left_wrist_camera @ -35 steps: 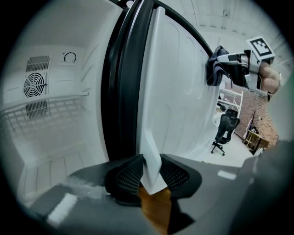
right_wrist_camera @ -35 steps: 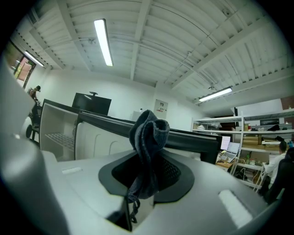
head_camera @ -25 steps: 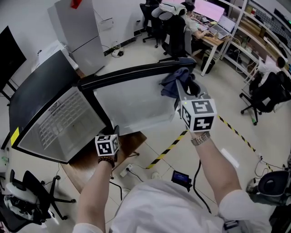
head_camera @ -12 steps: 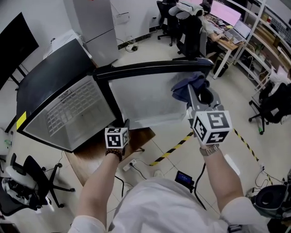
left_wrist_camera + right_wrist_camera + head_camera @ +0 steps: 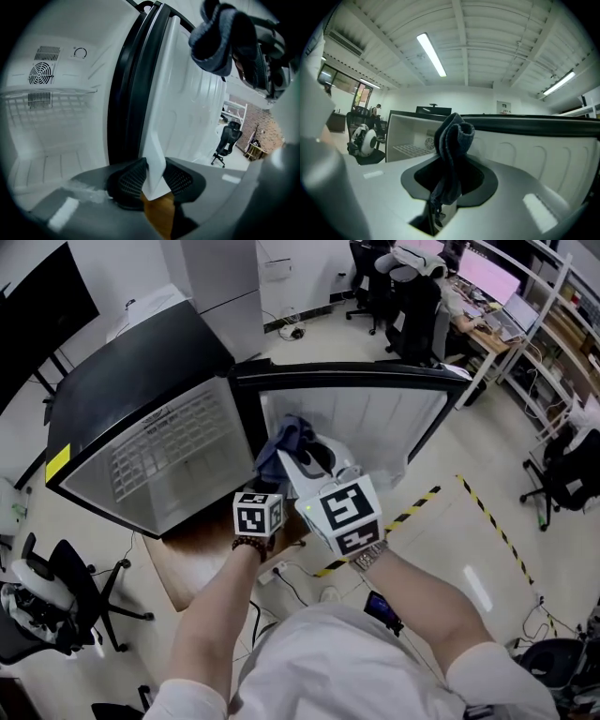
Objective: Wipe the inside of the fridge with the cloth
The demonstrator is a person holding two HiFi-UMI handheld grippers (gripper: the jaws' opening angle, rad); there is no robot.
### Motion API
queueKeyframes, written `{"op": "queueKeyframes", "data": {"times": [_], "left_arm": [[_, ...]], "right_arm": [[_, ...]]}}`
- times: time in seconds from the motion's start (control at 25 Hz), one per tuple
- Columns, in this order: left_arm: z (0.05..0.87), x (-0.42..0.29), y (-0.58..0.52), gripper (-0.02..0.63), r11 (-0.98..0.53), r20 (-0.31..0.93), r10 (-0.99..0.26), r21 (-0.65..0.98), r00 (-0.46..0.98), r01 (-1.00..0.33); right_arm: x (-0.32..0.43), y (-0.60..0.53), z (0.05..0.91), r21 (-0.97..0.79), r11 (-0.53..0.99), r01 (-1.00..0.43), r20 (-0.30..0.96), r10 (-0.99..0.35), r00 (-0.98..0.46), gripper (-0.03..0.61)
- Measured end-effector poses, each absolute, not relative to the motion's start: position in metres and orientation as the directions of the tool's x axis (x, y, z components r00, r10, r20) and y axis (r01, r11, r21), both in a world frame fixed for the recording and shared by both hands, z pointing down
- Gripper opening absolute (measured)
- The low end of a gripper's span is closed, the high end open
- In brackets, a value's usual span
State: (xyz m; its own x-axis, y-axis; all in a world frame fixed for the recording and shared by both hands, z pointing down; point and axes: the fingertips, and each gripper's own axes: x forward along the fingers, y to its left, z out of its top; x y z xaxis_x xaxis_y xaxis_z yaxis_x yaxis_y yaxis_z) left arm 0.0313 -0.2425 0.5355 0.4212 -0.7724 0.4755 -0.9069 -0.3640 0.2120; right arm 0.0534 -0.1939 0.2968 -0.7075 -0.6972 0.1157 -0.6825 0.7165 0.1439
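Fridge open, cloth at its mouth, nothing wiped yet.
Fridge (image 5: 141, 371) stands wide open; my left tongs (image 5: 153, 177) pinch the door (image 5: 183, 93) edge, right tongs (image 5: 449, 183) pinch the cloth (image 5: 453, 136) before the cavity. Risk: that thin door grip slips and the door swings into my reach.

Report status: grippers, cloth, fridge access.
Left gripper clamped on fridge door lower edge. Right gripper shut on cloth, near the hinge, not yet inside fridge. Opening looks unblocked.
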Motion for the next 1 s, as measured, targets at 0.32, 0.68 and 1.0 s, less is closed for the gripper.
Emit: {"op": "queueKeyframes", "data": {"times": [0.32,0.68,1.0], "left_arm": [[0.540,0.031,-0.241,0.121,-0.392,0.479,-0.752,0.227,0.453,-0.891],[0.541,0.025,-0.241,0.117,-0.388,0.473,-0.760,0.218,0.445,-0.895],[0.538,0.029,-0.239,0.117,-0.396,0.468,-0.752,0.242,0.464,-0.886]], "right_arm": [[-0.005,-0.213,0.328,0.168,0.762,-0.626,0.184,-0.648,-0.739,0.087],[-0.004,-0.222,0.354,0.276,0.704,-0.654,0.204,-0.708,-0.676,0.086],[0.015,-0.222,0.358,0.241,0.679,-0.693,0.194,-0.733,-0.652,0.084]]}}
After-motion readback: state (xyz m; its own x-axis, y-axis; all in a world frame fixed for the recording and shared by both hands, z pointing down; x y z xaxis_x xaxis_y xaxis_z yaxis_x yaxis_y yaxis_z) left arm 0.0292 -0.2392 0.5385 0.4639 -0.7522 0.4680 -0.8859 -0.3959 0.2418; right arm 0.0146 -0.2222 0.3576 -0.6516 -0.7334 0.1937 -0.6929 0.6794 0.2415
